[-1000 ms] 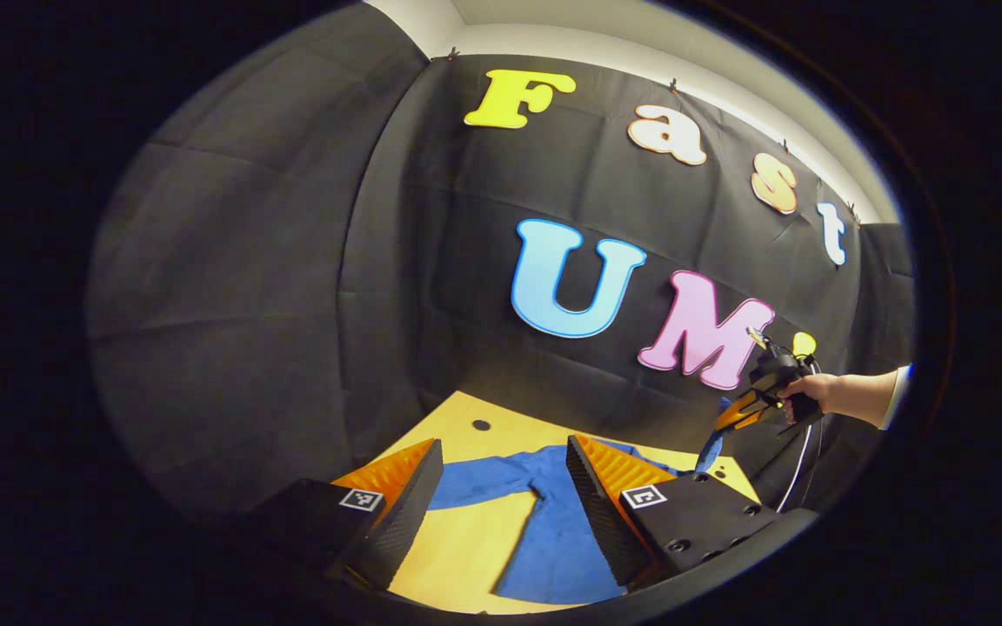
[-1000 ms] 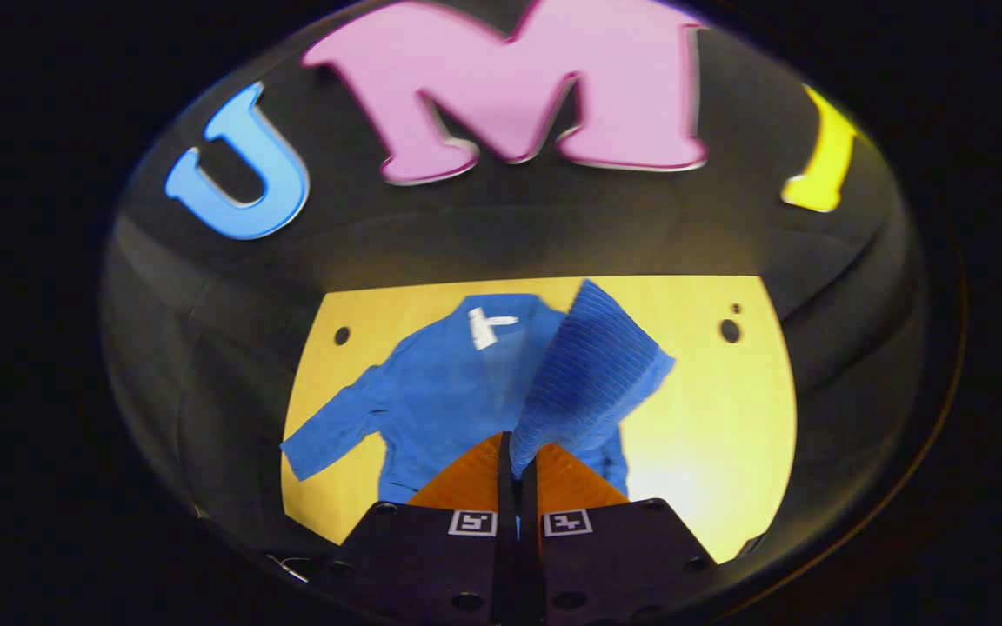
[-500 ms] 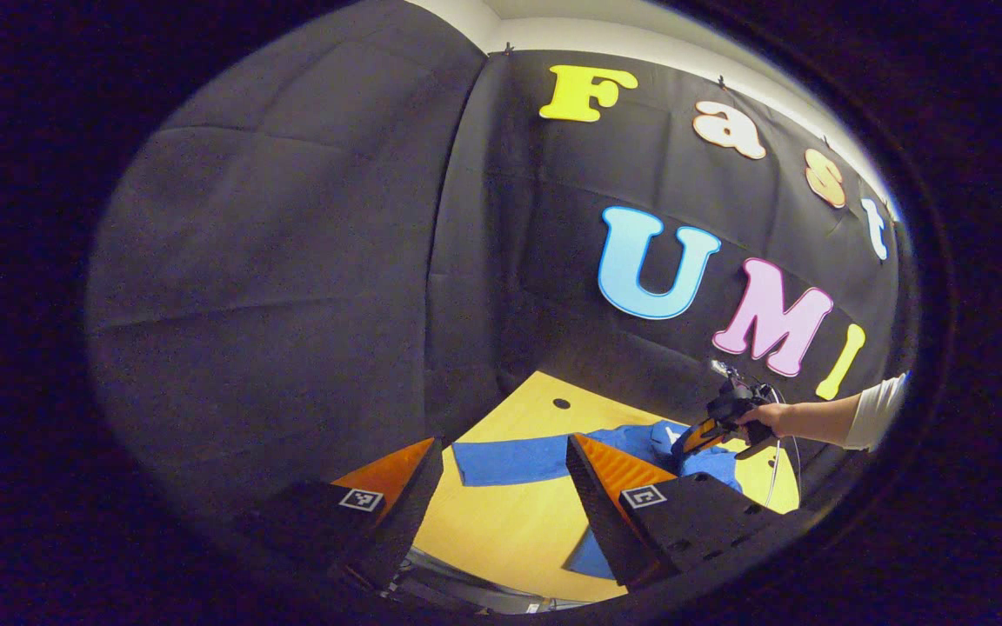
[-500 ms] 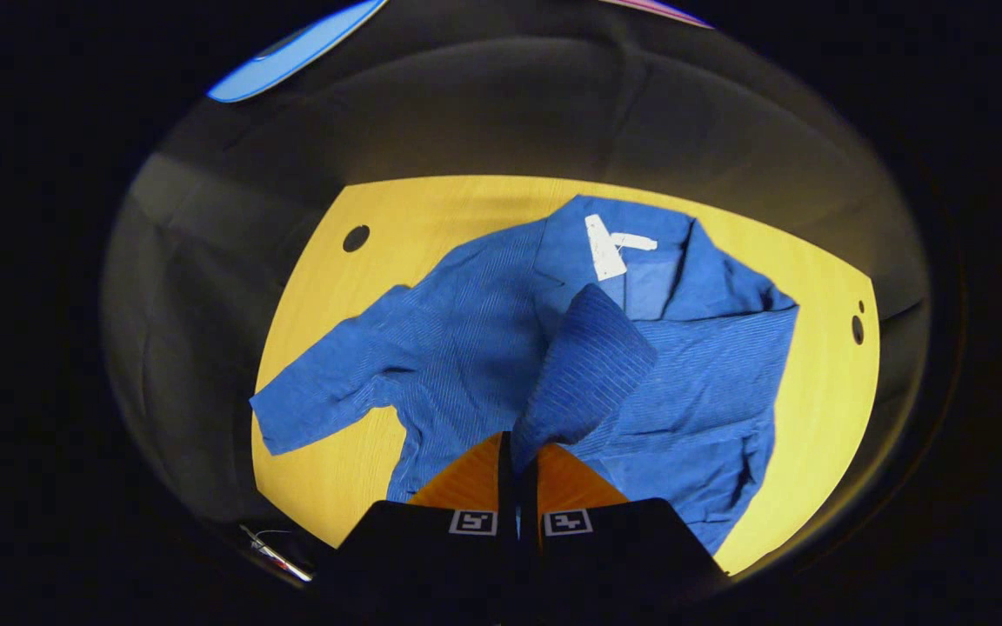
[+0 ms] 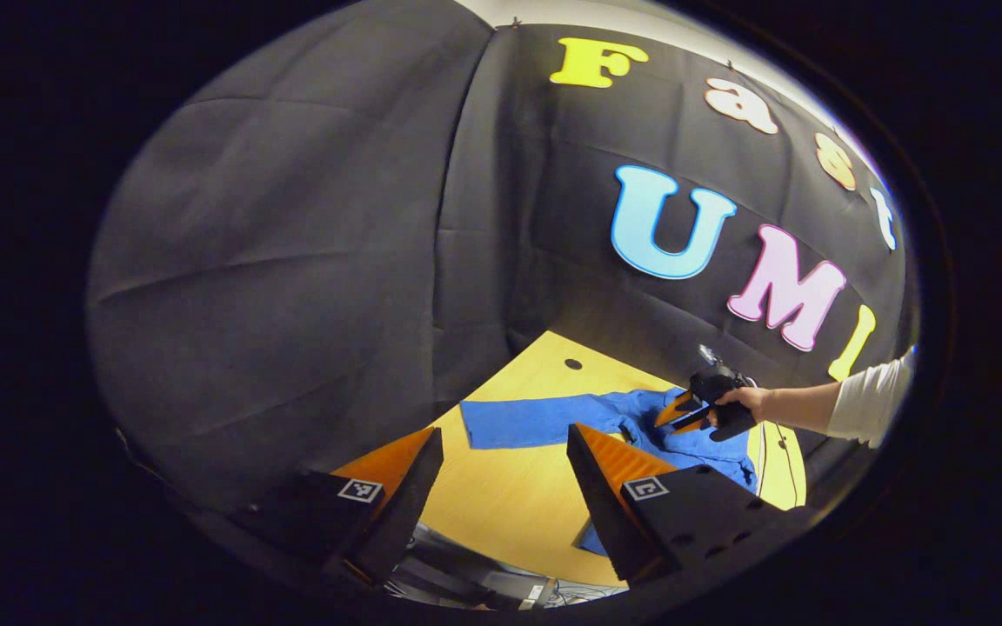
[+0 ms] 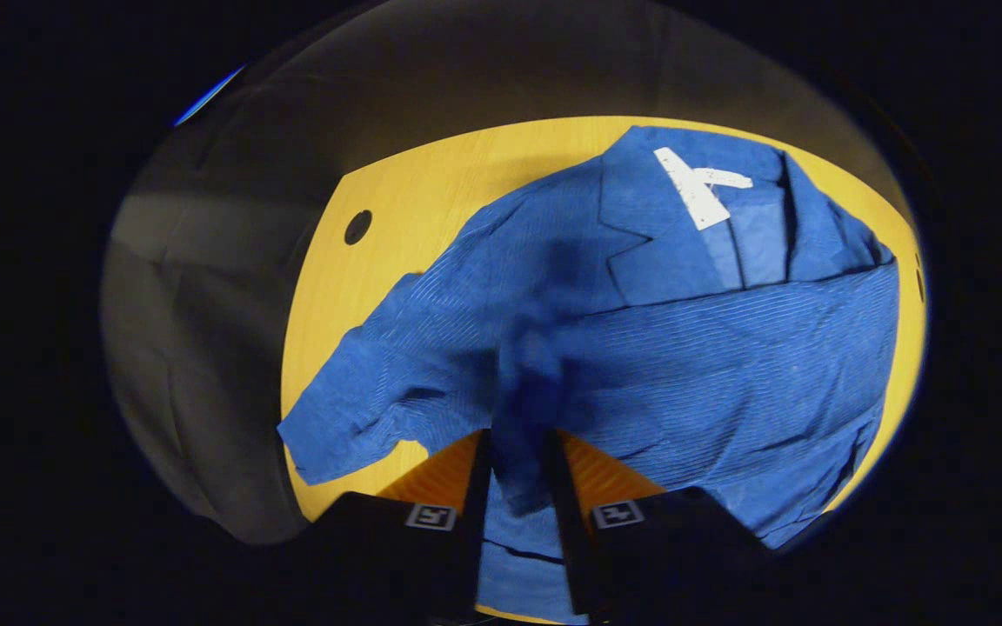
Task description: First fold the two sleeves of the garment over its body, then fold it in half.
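Yellow tabletop (image 6: 397, 217) carried the blue garment (image 6: 684, 348), its white label (image 6: 692, 183) at the collar end. Below that label the right gripper (image 6: 514, 487) stood low over the body, fingers slightly apart around the folded sleeve cuff (image 6: 527, 417), seemingly letting go. Withdrawing early could drag the cuff back off. Well clear, the left gripper (image 5: 497, 496) hung wide open.

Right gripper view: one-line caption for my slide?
Right tongs part around the sleeve laid across the blue jacket on the yellow table.
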Demonstrator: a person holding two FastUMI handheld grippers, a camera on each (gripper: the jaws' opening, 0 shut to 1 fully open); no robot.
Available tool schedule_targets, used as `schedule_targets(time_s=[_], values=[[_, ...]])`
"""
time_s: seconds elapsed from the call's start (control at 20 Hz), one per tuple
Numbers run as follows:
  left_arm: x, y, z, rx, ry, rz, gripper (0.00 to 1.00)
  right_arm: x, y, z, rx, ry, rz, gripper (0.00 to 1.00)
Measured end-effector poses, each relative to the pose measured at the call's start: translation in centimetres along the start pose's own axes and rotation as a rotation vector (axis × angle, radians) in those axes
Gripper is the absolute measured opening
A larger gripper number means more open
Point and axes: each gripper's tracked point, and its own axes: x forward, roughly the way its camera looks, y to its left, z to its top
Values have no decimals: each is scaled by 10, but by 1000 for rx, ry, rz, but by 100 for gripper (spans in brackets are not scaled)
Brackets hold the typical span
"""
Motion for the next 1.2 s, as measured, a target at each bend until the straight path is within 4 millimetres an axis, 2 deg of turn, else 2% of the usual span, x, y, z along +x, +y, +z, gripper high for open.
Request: schedule_targets(time_s=[0.1,0.15,0.25,0.35,0.4,0.5,0.65,0.85,1.05,1.2], values=[[20,2,-22,37,86,6,83,-3,7,-4,-4,11,38,78],[26,-1,-36,42,157,-4,82,-12,9,-3,-20,5,52,100],[50,-9,-53,14,245,-49,86,-27,9,-2,-55,-20,74,99],[77,-22,-61,-59,319,-93,84,-55,5,-7,-92,-37,90,99],[87,-17,-64,-81,352,-106,84,-69,-1,-11,-127,-45,88,99],[109,-8,-67,-90,434,-113,84,-102,-27,-24,-215,-58,58,99],[155,-11,-63,-73,542,-93,85,-154,-82,-49,-290,-84,-9,99],[214,7,-56,-22,643,-5,85,-223,-152,-104,-197,-126,-26,99],[269,30,-63,83,738,86,85,-286,-219,-173,-47,-175,-59,99],[301,23,-76,128,799,95,85,-322,-269,-229,56,-197,-131,98]])
